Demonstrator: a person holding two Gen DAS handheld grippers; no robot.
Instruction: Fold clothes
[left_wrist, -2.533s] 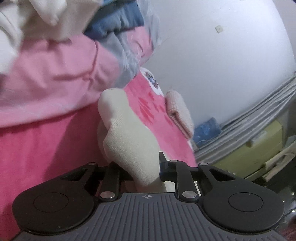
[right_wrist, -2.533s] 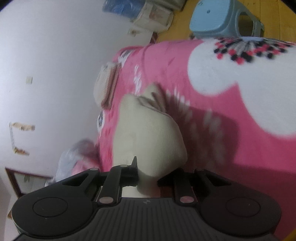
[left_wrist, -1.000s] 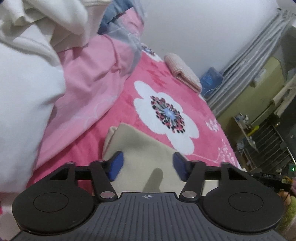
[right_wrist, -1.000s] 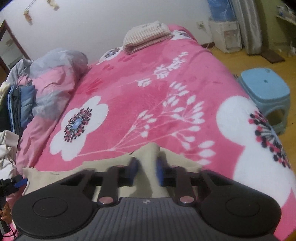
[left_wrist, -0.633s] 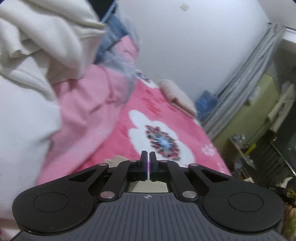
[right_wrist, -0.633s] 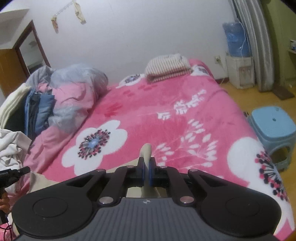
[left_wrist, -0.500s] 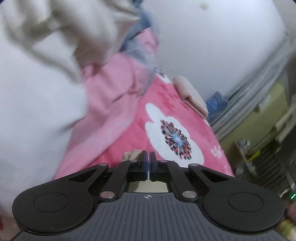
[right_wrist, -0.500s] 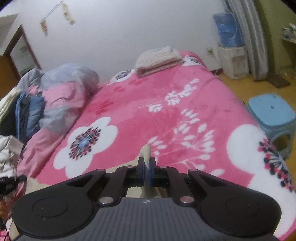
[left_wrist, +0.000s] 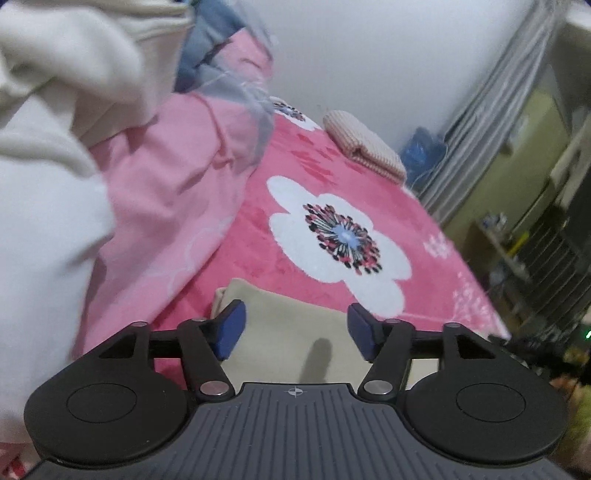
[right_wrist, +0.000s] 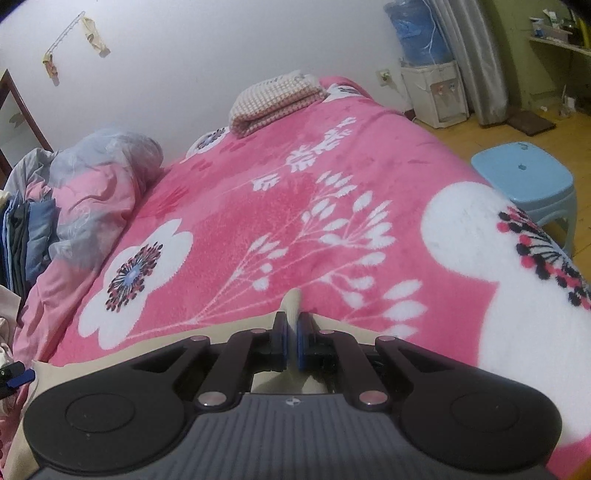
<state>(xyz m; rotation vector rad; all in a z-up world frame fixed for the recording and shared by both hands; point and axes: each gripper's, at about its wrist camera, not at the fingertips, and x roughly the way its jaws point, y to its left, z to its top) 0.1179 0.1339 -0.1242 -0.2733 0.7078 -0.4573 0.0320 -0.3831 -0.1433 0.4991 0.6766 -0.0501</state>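
A beige garment (left_wrist: 295, 332) lies flat on the pink flowered blanket (left_wrist: 280, 236) near the bed's front edge. My left gripper (left_wrist: 295, 325) hovers over its left corner, jaws opening, blue pads (left_wrist: 231, 328) wide apart with nothing pressed between them. In the right wrist view the same beige garment (right_wrist: 122, 354) stretches across the bottom. My right gripper (right_wrist: 291, 332) is shut on a pinched fold of that cloth, which pokes up just past the pads. The left gripper's blue tip shows at that view's far left edge.
A heap of white and cream clothes (left_wrist: 48, 155) and a pink quilt (left_wrist: 166, 177) crowd the left. A folded checked blanket (right_wrist: 273, 99) lies at the bed's far end. A blue stool (right_wrist: 524, 184) stands on the wooden floor at right, a water dispenser (right_wrist: 432, 92) by the wall.
The left gripper's jaws were shut half a second ago and now stand wide apart over the beige garment. The right gripper stayed shut on the cloth and sank toward the bed.
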